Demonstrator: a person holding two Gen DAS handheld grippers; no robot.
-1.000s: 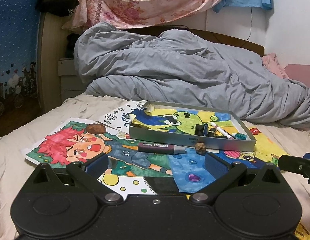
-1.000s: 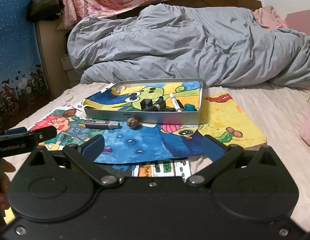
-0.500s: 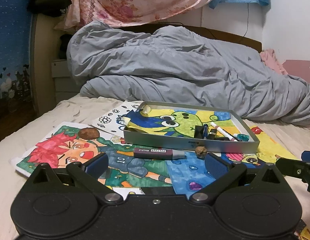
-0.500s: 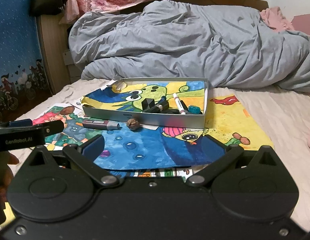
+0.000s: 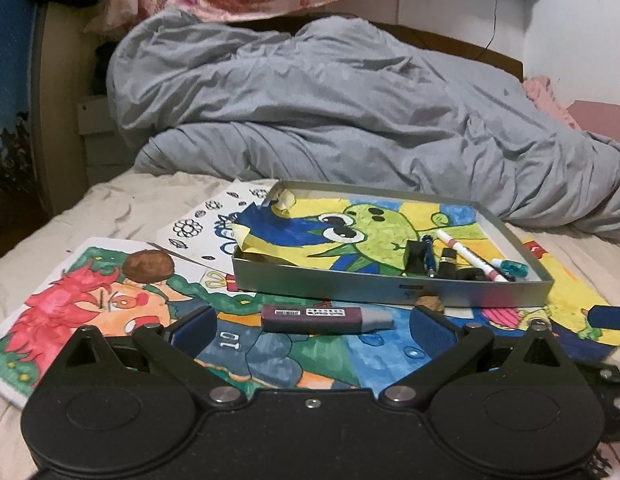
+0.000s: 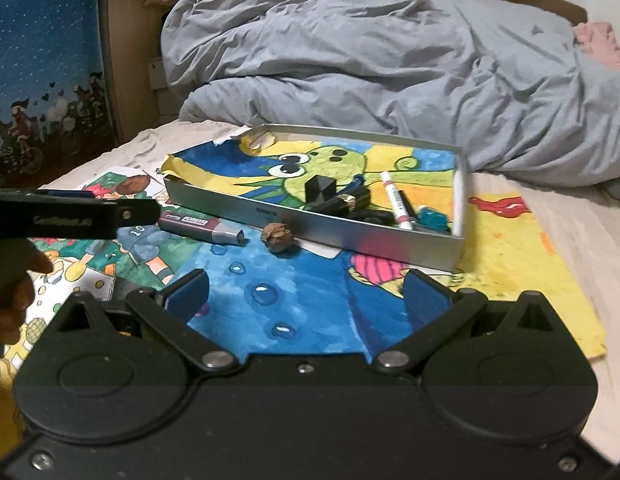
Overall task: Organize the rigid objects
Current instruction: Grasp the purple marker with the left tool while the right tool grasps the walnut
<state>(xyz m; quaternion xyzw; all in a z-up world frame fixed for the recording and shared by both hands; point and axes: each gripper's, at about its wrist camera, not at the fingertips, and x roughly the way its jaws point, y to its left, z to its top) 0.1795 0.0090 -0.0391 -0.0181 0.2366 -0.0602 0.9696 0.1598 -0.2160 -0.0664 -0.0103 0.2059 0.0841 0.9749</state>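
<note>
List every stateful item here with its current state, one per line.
left gripper: open, empty
right gripper: open, empty
metal tray: lidless, partly filled
purple marker: uncapped, lying outside tray
walnut: whole, outside tray
white pen: capped, in tray

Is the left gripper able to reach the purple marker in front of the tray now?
Probably yes. The left gripper is open, and the purple marker lies flat on the drawings just ahead between its fingers, clear of the tray and the walnut.
</note>
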